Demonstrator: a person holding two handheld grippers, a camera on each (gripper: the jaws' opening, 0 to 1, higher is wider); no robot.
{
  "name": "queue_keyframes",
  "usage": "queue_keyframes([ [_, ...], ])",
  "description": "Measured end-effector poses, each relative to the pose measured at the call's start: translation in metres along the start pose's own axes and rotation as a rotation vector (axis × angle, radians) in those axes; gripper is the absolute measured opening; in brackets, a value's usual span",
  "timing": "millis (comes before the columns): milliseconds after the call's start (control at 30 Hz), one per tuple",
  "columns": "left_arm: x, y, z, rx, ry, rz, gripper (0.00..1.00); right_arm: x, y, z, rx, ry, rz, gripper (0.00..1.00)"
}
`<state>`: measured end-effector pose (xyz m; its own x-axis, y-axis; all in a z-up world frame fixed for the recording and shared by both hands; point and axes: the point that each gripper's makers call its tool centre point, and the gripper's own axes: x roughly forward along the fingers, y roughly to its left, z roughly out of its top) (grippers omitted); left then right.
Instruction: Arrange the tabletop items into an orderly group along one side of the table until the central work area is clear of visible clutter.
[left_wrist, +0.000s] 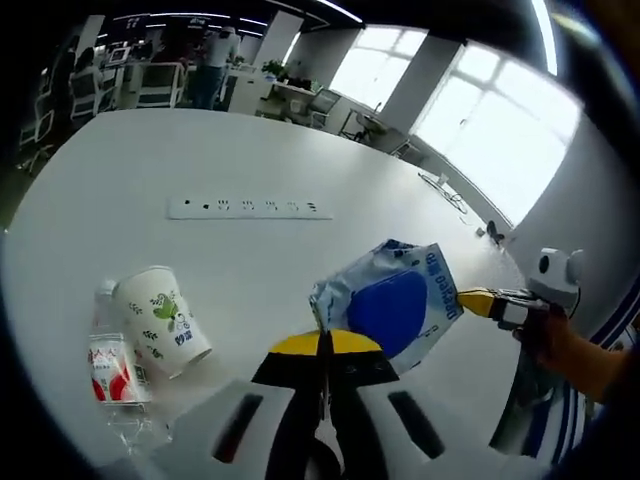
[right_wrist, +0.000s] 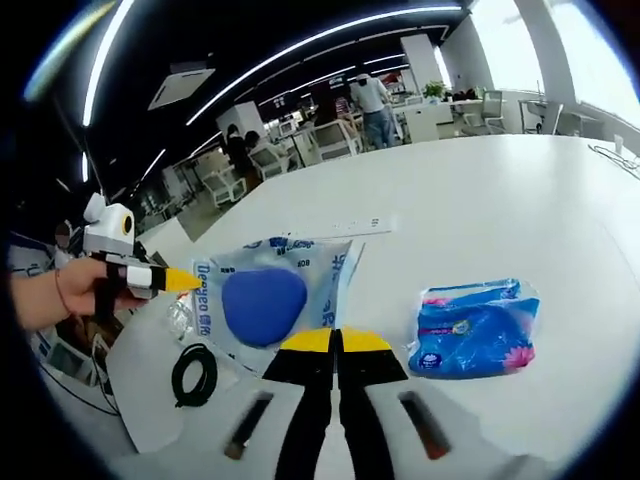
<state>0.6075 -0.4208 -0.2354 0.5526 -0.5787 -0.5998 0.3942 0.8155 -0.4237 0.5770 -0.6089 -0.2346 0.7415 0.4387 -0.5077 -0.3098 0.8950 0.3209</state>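
Blue and white, the crinkly plastic wet-wipe pack (left_wrist: 392, 305) is pinched at both ends: the left gripper (left_wrist: 325, 348) has its yellow-tipped jaws shut on the edge nearest it, while the right gripper (right_wrist: 337, 345) clamps the opposite edge. The pack's long axis runs between the two. Left of the left jaws, a printed paper cup (left_wrist: 160, 318) and a clear water bottle (left_wrist: 118, 380) lie together. Right of the right jaws sits a soft blue tissue pack (right_wrist: 475, 328); a black cable coil (right_wrist: 193, 374) lies left.
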Motion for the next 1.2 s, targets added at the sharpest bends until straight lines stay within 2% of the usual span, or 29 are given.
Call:
queue_keyframes([
  [567,0.029,0.012,-0.008,-0.029,0.027,0.030,0.00,0.021,-0.018,-0.011,0.003,0.037,-0.050,0.00],
  [1200,0.049,0.018,-0.012,-0.047,0.048,0.031,0.00,0.031,-0.030,-0.021,0.016,0.053,-0.075,0.00],
])
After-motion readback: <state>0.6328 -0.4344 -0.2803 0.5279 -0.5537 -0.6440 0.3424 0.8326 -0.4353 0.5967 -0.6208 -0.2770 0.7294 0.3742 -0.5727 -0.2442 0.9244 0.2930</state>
